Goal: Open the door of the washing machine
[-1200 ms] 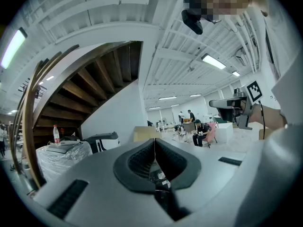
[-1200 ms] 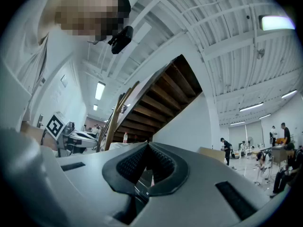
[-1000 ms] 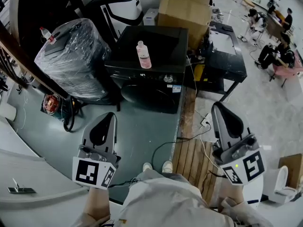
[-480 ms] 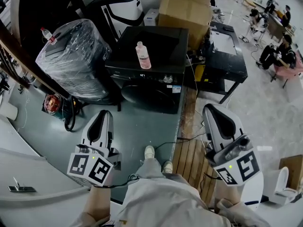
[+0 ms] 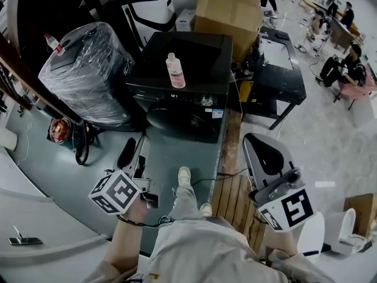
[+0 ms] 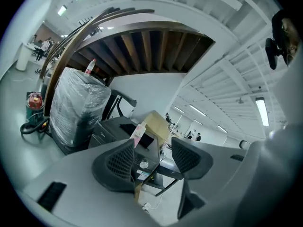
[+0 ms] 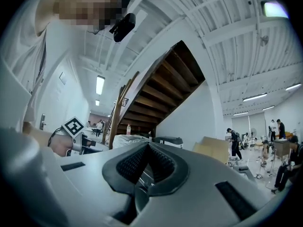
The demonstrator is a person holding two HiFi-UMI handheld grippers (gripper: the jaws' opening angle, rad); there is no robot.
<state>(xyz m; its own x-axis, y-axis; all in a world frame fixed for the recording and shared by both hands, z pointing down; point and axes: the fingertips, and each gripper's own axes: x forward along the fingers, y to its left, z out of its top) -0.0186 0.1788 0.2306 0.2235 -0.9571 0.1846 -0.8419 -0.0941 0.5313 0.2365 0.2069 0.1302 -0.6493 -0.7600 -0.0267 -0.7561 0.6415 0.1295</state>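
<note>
The round dark door (image 5: 177, 118) is seen shut at twelve o'clock, unreached.
On the black front-loading washing machine (image 5: 197, 58) it is best approached squarely by the left tongs (image 5: 134, 152), just opened wide and empty, and hooked at its edge; the right tongs (image 5: 254, 141) are pressed together.

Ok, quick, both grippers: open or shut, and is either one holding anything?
Left gripper: open, jaws have just been opening, nothing between them.
Right gripper: shut, jaws together, empty.
</note>
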